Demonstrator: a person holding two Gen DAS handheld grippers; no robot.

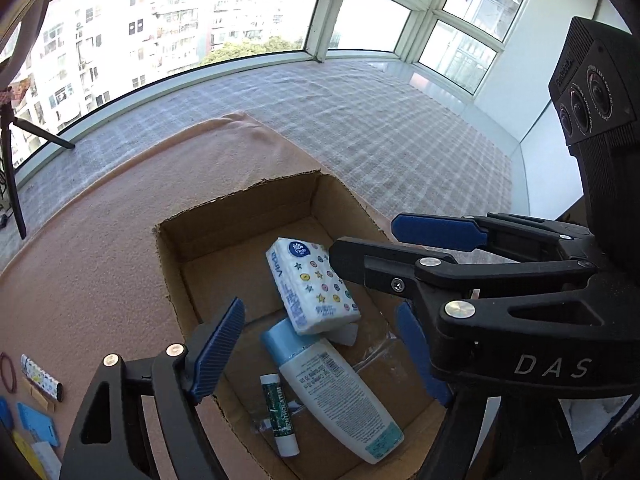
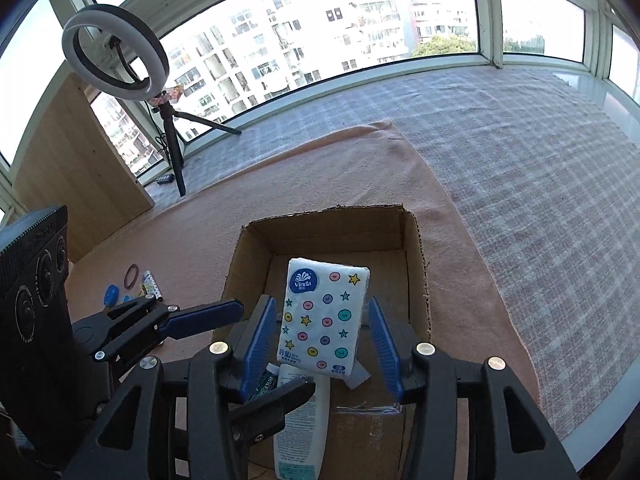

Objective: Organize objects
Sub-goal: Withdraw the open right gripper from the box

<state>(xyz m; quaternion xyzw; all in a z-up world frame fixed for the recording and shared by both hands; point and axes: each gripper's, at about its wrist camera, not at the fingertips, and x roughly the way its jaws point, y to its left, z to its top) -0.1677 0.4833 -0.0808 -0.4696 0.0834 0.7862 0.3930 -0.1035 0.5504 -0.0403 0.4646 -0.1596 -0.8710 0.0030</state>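
An open cardboard box (image 1: 240,216) stands on a peach cloth. Inside lie a white lotion bottle (image 1: 340,396) with a pale blue cap and a green lip balm stick (image 1: 280,412). A white tissue pack (image 1: 316,284) printed with stars and dots lies tilted on the bottle's cap end. In the right wrist view the tissue pack (image 2: 324,316) sits between the blue pads of my right gripper (image 2: 322,332), with a gap on each side, so the gripper is open. My left gripper (image 1: 320,306) hangs wide open over the box, holding nothing.
Small items lie on the cloth left of the box: a red hair tie (image 2: 132,276), a patterned tube (image 1: 42,376) and blue cards (image 1: 38,424). A ring light (image 2: 116,54) on a tripod and a wooden board (image 2: 80,160) stand at the back left. A plaid cloth (image 2: 520,160) stretches right.
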